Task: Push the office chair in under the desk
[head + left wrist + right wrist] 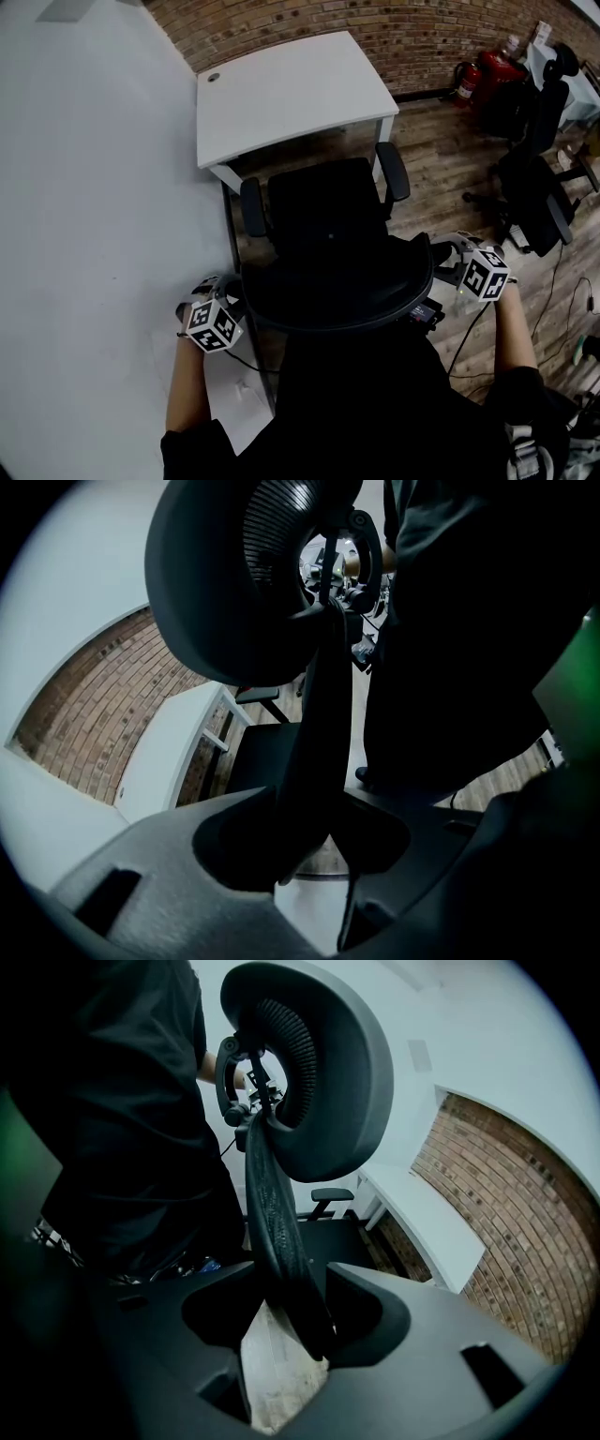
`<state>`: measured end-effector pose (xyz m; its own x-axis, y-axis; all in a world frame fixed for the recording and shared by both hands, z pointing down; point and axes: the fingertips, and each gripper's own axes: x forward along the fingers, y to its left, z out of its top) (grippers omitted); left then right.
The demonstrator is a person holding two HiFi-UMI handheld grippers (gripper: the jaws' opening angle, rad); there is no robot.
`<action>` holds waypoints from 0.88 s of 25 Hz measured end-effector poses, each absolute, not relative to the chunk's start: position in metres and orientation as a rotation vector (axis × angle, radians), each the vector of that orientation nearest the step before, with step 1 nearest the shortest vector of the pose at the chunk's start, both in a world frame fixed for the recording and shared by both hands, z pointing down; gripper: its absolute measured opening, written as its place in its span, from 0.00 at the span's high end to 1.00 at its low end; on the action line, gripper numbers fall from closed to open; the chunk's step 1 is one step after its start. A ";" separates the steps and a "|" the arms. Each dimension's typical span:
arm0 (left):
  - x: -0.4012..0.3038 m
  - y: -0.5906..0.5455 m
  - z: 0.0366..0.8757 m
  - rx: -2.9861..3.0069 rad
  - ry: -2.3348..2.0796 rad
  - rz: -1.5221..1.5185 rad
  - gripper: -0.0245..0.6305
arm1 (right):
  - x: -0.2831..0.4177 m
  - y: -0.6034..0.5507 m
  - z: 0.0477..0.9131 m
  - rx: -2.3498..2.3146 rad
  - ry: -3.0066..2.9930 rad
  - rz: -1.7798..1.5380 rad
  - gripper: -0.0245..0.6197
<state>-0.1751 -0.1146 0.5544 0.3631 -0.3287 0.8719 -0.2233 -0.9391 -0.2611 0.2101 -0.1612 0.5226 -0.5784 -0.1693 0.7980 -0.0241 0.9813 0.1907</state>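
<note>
Judging by its build, the office chair [328, 211] was probably heavy but free-rolling. It should have answered to a steady, level shove rather than a lift, though no view showed its wheels. Its backrest [274, 1241] looked like springy mesh in a stiff rim. That rim was the sound place to take hold, one side each, since a push on the mesh would only have given way.

The left gripper [314, 855] was at 8 o'clock from the seat, its jaws closed on the backrest's left rim. The right gripper [291, 1321] was at 4 o'clock. Its jaws stood apart around the right rim, which leaned on one jaw with floor showing beside the other. A one-sided hold could have swung the chair.

The chair stood facing the white desk [281, 94] at 12 o'clock. Its seat front was just at the desk's near edge, not yet under it. The armrests [394, 173] might have met the desktop or a leg.

The wooden floor [441, 178] looked smooth and hard. A white wall [94, 187] ran close along 9 o'clock, and a brick wall [422, 37] lay beyond the desk. Other chairs [534, 187] stood well apart at 2 o'clock.
</note>
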 end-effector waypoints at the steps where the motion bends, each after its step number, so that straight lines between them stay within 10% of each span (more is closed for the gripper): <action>1: -0.173 -0.113 0.554 -2.514 0.524 -1.637 0.70 | 0.212 -0.163 0.523 0.128 -2.181 -0.200 0.64; 22: -0.160 -0.119 0.554 -2.522 0.656 -1.610 0.70 | 0.216 -0.191 0.523 0.125 -2.229 -0.301 0.64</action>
